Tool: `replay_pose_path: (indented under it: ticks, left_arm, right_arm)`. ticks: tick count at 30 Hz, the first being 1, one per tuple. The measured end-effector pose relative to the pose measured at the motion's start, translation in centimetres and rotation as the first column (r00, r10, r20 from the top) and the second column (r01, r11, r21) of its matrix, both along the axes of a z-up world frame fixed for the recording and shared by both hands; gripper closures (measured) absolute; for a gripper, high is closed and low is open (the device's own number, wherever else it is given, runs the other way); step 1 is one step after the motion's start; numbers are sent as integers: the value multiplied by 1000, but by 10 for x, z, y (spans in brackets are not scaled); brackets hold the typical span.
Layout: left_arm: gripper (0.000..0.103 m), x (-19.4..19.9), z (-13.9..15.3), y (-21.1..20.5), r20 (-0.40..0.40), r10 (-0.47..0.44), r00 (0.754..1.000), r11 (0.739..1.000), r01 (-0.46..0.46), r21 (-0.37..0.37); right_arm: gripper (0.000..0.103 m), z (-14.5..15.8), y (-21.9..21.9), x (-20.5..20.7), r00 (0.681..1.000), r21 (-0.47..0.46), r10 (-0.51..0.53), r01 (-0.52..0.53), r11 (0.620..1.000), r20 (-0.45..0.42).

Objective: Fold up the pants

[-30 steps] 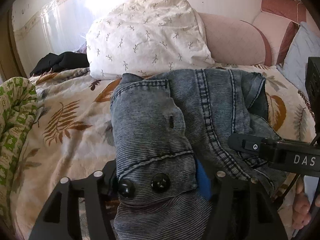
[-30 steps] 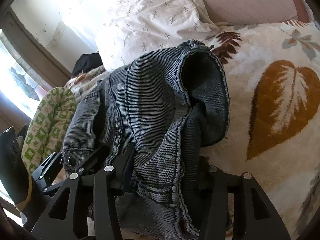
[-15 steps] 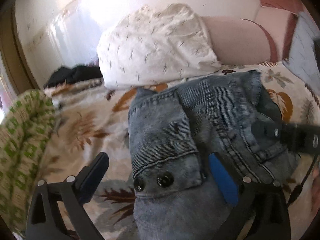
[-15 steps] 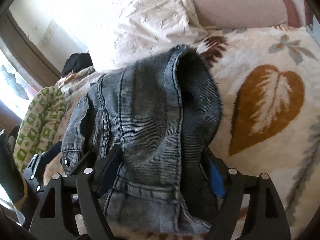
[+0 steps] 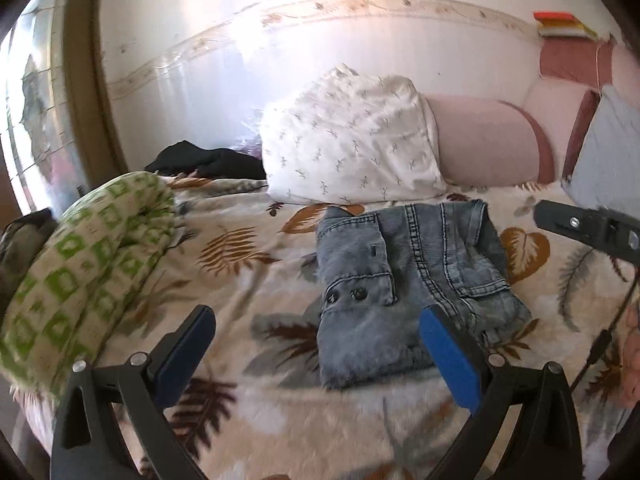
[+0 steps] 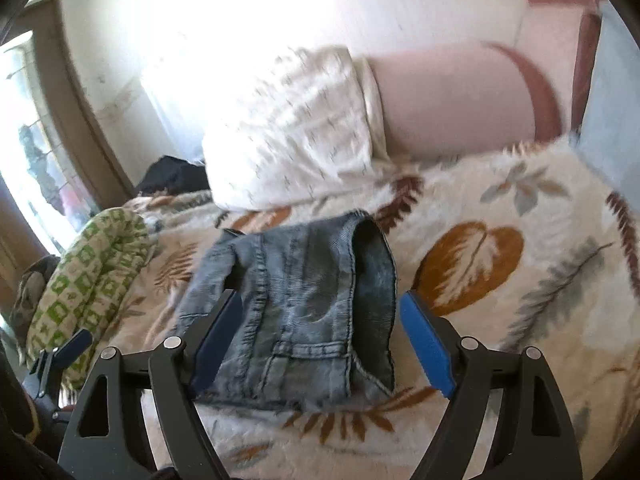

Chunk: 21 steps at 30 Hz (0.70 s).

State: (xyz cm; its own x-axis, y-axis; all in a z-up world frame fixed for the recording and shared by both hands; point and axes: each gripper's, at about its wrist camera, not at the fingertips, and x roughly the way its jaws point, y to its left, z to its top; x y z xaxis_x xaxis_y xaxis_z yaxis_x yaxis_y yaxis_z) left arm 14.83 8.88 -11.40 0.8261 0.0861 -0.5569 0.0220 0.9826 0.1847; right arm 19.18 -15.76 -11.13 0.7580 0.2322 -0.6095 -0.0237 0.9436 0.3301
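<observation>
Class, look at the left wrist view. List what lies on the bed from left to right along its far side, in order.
Green patterned blanket roll → black garment → white sprigged pillow → pink bolster → pale blue pillow.

The right wrist view is smeared, so the print on the white pillow [image 6: 288, 132] runs into streaks and the wall behind it is washed out by glare. The right gripper's left finger [image 6: 218, 330] covers the near left corner of the jeans [image 6: 296, 304]. In the left wrist view the right gripper [image 5: 588, 230] enters from the right edge with only one finger showing. A dark garment [image 5: 204, 160] lies partly behind the pillow, its kind unclear. The green-patterned roll [image 5: 80, 268] is cut off at the left edge.
</observation>
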Motion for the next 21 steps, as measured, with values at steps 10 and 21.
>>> replay_pose_path:
  ticks: [10,21]
  left_arm:
    - [0,-68,46,2,101,1,995,1000,-1,-1]
    - [0,-108,78,2,178,-2,984,1000,3,-1]
  right_arm:
    - [15,48,23,-112,962,-179,29,21,984,272]
    - [11,70,38,-184,897,-216,38,65,974,440]
